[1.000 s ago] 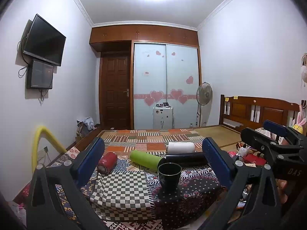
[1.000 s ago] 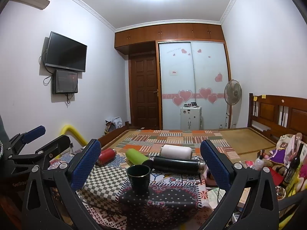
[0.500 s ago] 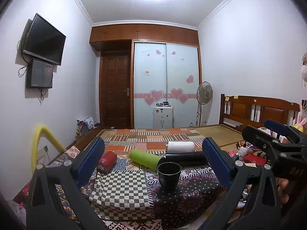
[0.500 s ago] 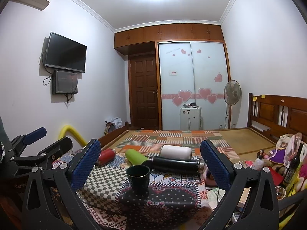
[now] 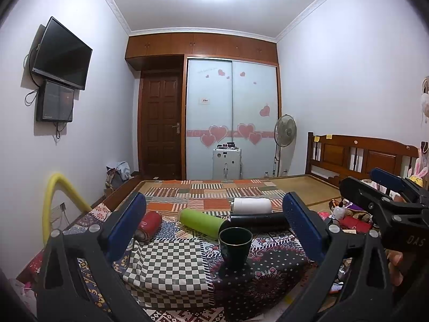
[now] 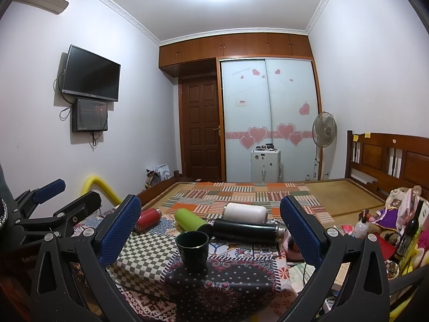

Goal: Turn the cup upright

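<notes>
Between both grippers' spread jaws, apart from them, cup (image 5: 235,244) (image 6: 192,248) upright

The dark green cup (image 5: 235,246) (image 6: 192,249) stands upright, mouth open upward, on the patterned cloth, ahead between the spread fingers, untouched.

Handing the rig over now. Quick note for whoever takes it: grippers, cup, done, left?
Left gripper: open, empty, short of the cup.
Right gripper: open, empty, also held back.
Cup: dark green, standing upright, mouth up, on the dark floral cloth, free of both sets of fingers.
Behind it, lying on their sides: red can, green bottle, black flask, white bottle.
Done: the cup already stands upright.
Left: probably nothing but to pull both grippers away.
</notes>
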Tool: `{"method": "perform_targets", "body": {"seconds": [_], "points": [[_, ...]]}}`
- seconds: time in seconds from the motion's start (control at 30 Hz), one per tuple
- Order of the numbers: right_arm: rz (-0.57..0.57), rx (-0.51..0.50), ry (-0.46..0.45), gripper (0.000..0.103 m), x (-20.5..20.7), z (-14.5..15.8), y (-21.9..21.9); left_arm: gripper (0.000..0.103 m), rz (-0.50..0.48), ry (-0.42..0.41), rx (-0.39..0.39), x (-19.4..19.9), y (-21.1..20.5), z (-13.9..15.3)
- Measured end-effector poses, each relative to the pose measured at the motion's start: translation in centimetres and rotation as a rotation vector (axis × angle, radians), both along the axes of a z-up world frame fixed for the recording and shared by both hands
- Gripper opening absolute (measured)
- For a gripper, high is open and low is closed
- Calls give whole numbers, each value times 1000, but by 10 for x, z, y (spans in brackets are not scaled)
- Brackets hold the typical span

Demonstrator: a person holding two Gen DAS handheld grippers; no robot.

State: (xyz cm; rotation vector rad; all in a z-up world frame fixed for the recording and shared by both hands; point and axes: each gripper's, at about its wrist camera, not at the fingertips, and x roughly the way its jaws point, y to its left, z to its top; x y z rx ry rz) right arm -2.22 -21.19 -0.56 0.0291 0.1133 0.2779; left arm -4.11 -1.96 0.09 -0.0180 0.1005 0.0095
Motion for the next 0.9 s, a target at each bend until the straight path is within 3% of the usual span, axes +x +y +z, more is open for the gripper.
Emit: {"method": "perform_targets", "body": {"seconds": [0.9], "points": [[-5, 0, 0, 103, 0, 1, -2, 103, -16, 11, -5, 0, -2, 1]]}}
